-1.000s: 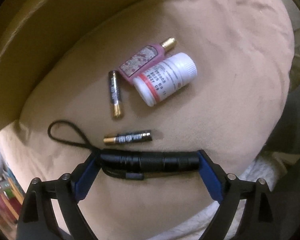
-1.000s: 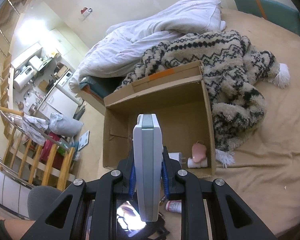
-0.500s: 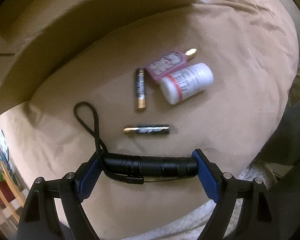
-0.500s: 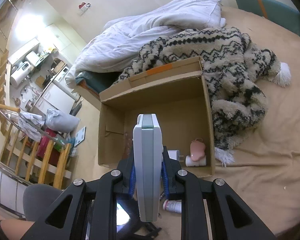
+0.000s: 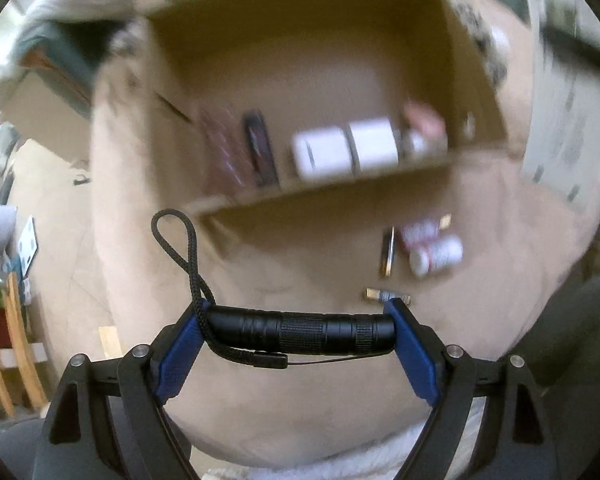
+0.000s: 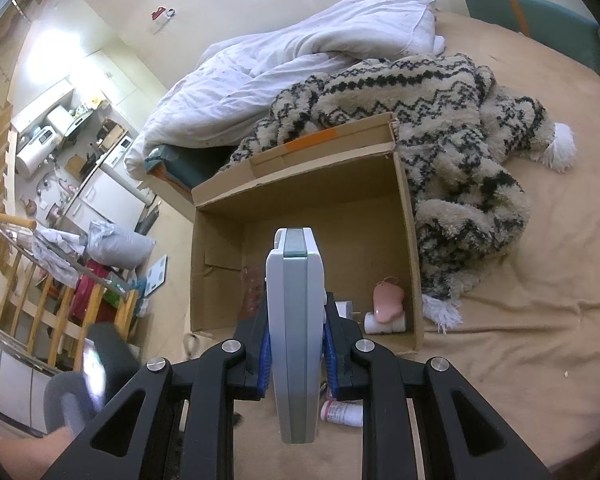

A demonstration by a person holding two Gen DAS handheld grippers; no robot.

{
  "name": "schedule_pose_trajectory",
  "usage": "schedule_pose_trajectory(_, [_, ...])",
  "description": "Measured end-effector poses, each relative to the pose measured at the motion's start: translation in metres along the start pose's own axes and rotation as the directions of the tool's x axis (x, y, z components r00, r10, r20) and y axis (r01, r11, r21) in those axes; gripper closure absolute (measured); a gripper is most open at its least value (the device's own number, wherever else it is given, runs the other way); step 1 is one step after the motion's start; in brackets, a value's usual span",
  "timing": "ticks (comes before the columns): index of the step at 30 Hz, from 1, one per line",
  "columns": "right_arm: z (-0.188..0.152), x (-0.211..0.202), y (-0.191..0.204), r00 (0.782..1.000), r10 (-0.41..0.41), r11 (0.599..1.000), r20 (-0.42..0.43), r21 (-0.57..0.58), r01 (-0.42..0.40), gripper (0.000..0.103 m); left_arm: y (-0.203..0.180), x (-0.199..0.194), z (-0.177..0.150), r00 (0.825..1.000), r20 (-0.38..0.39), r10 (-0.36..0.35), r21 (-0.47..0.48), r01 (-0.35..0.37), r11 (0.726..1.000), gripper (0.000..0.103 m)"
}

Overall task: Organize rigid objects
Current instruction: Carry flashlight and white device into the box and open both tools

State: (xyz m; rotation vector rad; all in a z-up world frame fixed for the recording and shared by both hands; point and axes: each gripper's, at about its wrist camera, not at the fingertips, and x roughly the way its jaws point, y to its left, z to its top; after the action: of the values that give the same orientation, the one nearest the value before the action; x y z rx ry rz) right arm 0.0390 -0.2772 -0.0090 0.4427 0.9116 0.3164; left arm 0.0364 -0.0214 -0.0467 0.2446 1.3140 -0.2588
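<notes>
My left gripper point(image 5: 296, 334) is shut on a black flashlight point(image 5: 300, 332) held crosswise, its wrist cord point(image 5: 180, 256) looping up to the left. It hangs above the tan bed sheet, short of the open cardboard box point(image 5: 324, 192). My right gripper point(image 6: 296, 344) is shut on a flat grey-white device point(image 6: 295, 320) held on edge above the box point(image 6: 416, 272). Two white blocks point(image 5: 344, 152), a pink item point(image 6: 386, 298) and a dark item point(image 5: 260, 148) lie inside the box.
On the sheet in front of the box lie two batteries point(image 5: 388, 258), a white pill bottle point(image 5: 436, 256) and a small pink bottle point(image 5: 420, 232). A patterned fluffy blanket point(image 6: 452, 152) and a white duvet point(image 6: 284, 60) lie behind the box. A wooden railing point(image 6: 40, 300) is at left.
My left gripper has lifted and tilted up with the flashlight, so the box's inside has come into view and the loose items now sit smaller at right. My right gripper has barely moved.
</notes>
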Motion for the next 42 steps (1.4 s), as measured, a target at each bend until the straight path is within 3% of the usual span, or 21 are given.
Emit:
schedule_pose_trajectory(3, [0.004, -0.002, 0.001, 1.0, 0.0, 1.0, 0.019, -0.004, 0.0, 0.08, 0.008, -0.026, 0.018, 0.994, 0.104, 0.025, -0.036, -0.021, 0.999, 0.017])
schedule_pose_trajectory(9, [0.018, 0.0, 0.001, 0.999, -0.006, 1.0, 0.052, -0.02, 0.007, 0.08, 0.011, -0.06, 0.05, 0.959, 0.27, 0.085, -0.132, -0.051, 0.99, 0.017])
schedule_pose_trajectory(19, [0.039, 0.023, 0.0, 0.998, -0.02, 0.999, 0.052, -0.039, 0.022, 0.08, -0.003, -0.045, 0.107, 0.926, 0.364, 0.096, -0.165, -0.037, 0.986, 0.017])
schedule_pose_trajectory(25, [0.049, 0.05, -0.009, 0.998, -0.061, 0.998, -0.003, -0.029, 0.061, 0.08, -0.014, 0.007, 0.126, 0.958, 0.287, 0.007, -0.131, 0.032, 0.991, 0.017])
schedule_pose_trajectory(29, [0.048, 0.068, -0.01, 0.995, -0.091, 0.995, -0.042, -0.039, 0.09, 0.08, -0.022, 0.034, 0.124, 0.96, 0.277, 0.041, -0.093, -0.016, 0.996, 0.017])
schedule_pose_trajectory(33, [0.042, 0.084, -0.012, 0.991, -0.109, 0.994, -0.084, -0.039, 0.106, 0.08, -0.019, 0.053, 0.126, 0.977, 0.215, 0.0, -0.121, 0.027, 0.992, 0.017])
schedule_pose_trajectory(39, [0.035, 0.103, -0.015, 0.982, -0.128, 0.992, -0.137, -0.042, 0.123, 0.08, -0.023, 0.061, 0.124, 0.978, 0.204, 0.051, -0.101, -0.03, 0.994, 0.017])
schedule_pose_trajectory(42, [0.032, 0.111, -0.017, 0.977, -0.137, 0.99, -0.164, -0.041, 0.132, 0.08, -0.02, 0.066, 0.122, 0.982, 0.183, 0.043, -0.119, -0.021, 0.993, 0.017])
